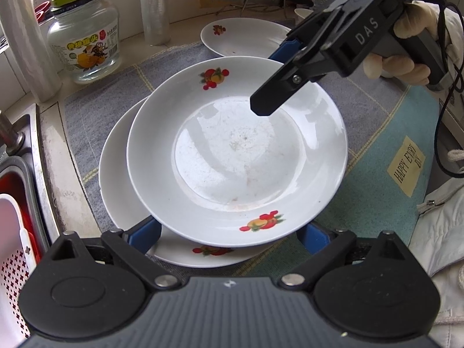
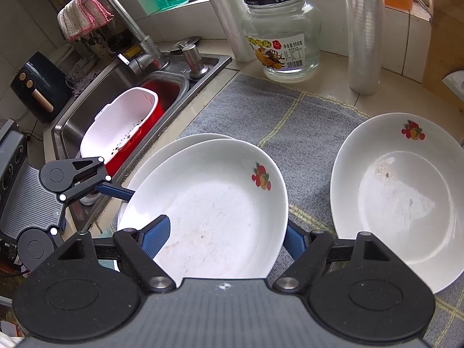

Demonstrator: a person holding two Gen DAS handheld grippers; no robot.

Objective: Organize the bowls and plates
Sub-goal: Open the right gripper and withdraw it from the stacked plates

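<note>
A white plate with fruit prints sits on top of a second like plate on a grey mat; both show in the right wrist view. A third plate lies apart on the mat. My left gripper is open, its blue fingers straddling the top plate's near rim. My right gripper is open too, one blue finger over the top plate's inside, the other outside its rim. The right gripper also shows in the left wrist view.
A glass jar with a green lid and two rolls of plastic wrap stand at the back. A steel sink with a white colander in a red basin lies beside the mat. A teal cloth lies on the right.
</note>
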